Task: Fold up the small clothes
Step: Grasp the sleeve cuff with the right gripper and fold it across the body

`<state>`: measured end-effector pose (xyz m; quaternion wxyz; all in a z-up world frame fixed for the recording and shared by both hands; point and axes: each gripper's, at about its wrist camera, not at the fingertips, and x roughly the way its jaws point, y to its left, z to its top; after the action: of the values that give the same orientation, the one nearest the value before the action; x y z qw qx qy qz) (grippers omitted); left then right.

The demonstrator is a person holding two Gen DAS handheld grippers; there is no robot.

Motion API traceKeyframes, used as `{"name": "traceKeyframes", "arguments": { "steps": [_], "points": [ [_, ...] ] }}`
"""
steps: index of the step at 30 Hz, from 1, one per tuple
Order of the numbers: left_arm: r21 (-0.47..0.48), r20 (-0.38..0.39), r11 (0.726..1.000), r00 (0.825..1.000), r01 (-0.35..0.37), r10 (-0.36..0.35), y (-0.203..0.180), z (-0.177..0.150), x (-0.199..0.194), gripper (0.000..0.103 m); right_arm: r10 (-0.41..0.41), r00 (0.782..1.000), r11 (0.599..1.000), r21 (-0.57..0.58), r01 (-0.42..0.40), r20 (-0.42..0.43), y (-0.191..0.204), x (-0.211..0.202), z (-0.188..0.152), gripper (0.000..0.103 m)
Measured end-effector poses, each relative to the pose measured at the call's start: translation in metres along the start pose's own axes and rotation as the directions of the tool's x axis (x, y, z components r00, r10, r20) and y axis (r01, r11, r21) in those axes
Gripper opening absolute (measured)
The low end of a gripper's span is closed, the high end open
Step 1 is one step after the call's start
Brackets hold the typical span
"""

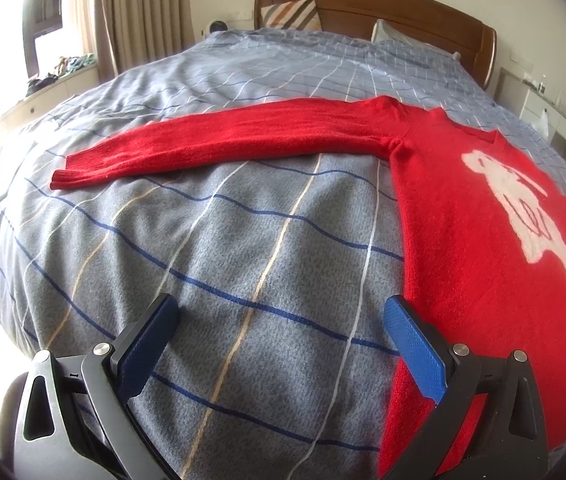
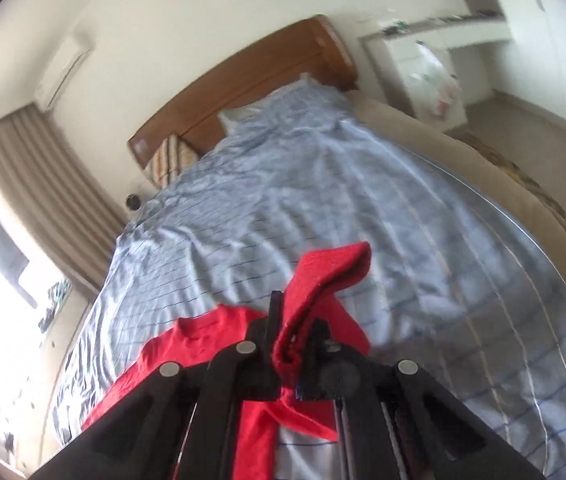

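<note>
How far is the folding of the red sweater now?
Early stage. Done: the sweater is spread flat on the bed, face up. In hand: the right gripper is shut on one sleeve, lifted off the bed. Left: the other sleeve lies stretched out, the left gripper is open and empty, and the body is unfolded.

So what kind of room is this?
A bedroom, most likely: a bed with a checked cover, a wooden headboard with pillows against it, and curtains by the window.
</note>
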<state>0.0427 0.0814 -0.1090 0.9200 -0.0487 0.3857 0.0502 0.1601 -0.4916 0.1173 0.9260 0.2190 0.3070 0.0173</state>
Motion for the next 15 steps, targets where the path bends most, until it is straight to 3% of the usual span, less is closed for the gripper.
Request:
{"name": "traceKeyframes", "arguments": {
  "steps": [3,7,8,10,11,15],
  "points": [
    [-0.014,-0.002,1.000,1.000,0.015,-0.015,0.004,0.002,0.000,0.103,0.077,0.995,0.976,-0.199,-0.088,-0.062,0.105,0.032,0.002,0.004],
    [-0.038,-0.003,0.999,1.000,0.022,-0.022,0.010,0.004,-0.001,0.103,0.138,0.972,0.917,-0.346,-0.199,-0.193,0.205,0.091,-0.035,0.005],
    [-0.043,-0.003,0.999,1.000,0.025,-0.025,0.010,0.004,-0.001,0.103,0.158,0.956,0.906,-0.348,-0.240,-0.248,0.219,0.108,-0.050,0.007],
    [-0.041,-0.006,0.999,1.000,0.027,-0.027,0.010,0.004,-0.001,0.103,0.226,0.886,0.896,-0.272,-0.352,-0.405,0.235,0.152,-0.078,0.041],
    [-0.036,-0.008,0.999,1.000,0.025,-0.025,0.009,0.003,-0.001,0.103,0.253,0.855,0.896,-0.225,-0.384,-0.453,0.236,0.169,-0.093,0.068],
    [-0.030,-0.011,0.999,1.000,0.024,-0.024,0.009,0.002,-0.001,0.103,0.343,0.792,0.891,-0.091,-0.444,-0.505,0.214,0.191,-0.132,0.070]
  ]
}}
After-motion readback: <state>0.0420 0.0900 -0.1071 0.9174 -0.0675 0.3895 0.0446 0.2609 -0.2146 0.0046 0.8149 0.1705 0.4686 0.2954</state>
